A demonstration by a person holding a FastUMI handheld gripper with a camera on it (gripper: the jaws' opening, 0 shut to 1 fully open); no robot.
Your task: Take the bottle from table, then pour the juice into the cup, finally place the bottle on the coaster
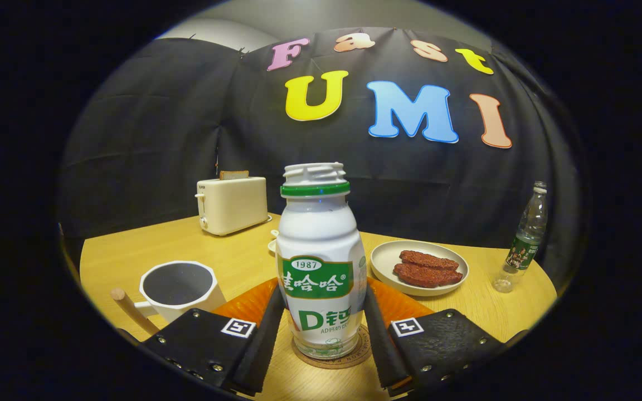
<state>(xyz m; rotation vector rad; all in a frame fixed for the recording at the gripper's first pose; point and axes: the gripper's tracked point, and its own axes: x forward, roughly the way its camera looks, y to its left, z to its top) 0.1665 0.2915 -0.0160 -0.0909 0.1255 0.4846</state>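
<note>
Between the two fingers of the tongs stands the bottle, upright, uncapped, with a green ring below its threaded white neck and a green-and-white label around its body. Its base rests on the round cork coaster, which lies on the wooden worktop. Each finger lies close along one flank of the bottle's lower body; whether the fingers press on the bottle or merely flank it cannot be told from the gripper view. Behind the bottle's base, an orange mat spreads out to both sides, partly hidden by the fingers. Just ahead of the left finger sits the cup, a white faceted mug with a dark interior and a wooden handle that points toward the camera; its contents cannot be made out. Beyond the right finger lies a pale plate carrying two reddish-brown slices. Farther back, to the left, stands a cream toaster with a piece of toast in its slot. Well apart, at the right edge of the worktop, stands a clear plastic bottle with a green label, and its small cap lies near its foot.
</note>
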